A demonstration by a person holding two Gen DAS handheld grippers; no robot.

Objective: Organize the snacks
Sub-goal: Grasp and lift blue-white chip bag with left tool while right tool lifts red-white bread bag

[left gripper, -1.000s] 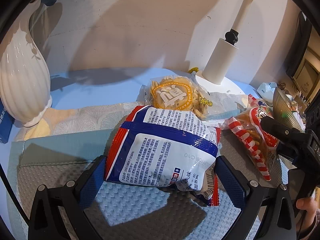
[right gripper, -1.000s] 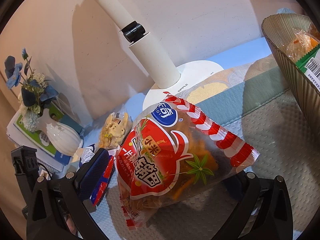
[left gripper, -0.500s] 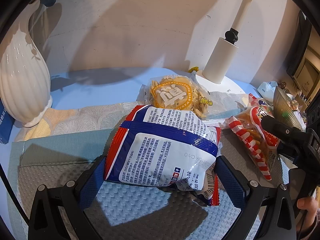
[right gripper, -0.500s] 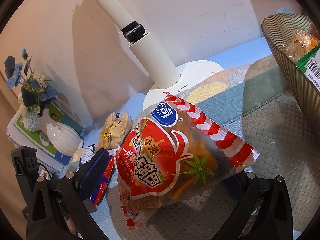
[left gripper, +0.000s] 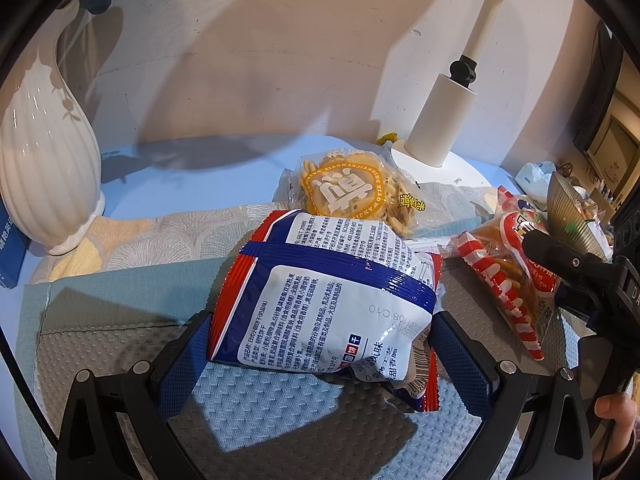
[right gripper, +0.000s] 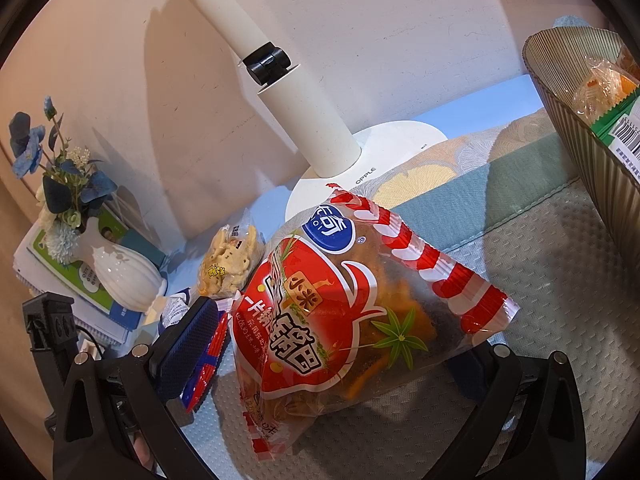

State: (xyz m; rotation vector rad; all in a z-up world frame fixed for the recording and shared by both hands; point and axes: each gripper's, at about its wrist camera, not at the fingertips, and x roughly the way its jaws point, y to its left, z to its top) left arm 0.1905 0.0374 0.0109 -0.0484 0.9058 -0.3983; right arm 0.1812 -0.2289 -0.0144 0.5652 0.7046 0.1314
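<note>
- The left claw (left gripper: 320, 352) stands wide, its blue-padded fingers (left gripper: 182, 356) on either side of a white, blue and red foil snack bag (left gripper: 324, 300); the left pad touches the bag's red edge, and whether the right pad presses it I cannot tell.
- That bag lies printed back up on a grey-blue textured mat (left gripper: 256, 412) spread on the counter, its far end overlapping a clear pouch of yellow twisted crackers with an orange round label (left gripper: 352, 192).
- The right claw (right gripper: 340, 364) straddles a red and clear snack bag with red-white striped edges (right gripper: 344, 304); the bag lies between the fingers, tilted, its lower corner toward the camera. Its right finger is mostly hidden under the bag, so a firm grip cannot be told.
- In the right wrist view the left blue pad (right gripper: 188, 344) sits just beside the red bag, with the blue-red edge of the other bag beside it.
- A ribbed bronze basket (right gripper: 576, 136) at the far right holds wrapped snacks, well apart from the red bag.
- A white lamp stem on a round base (right gripper: 304, 108) stands behind the bags; a white ribbed vase (left gripper: 44, 152) stands far left.
</note>
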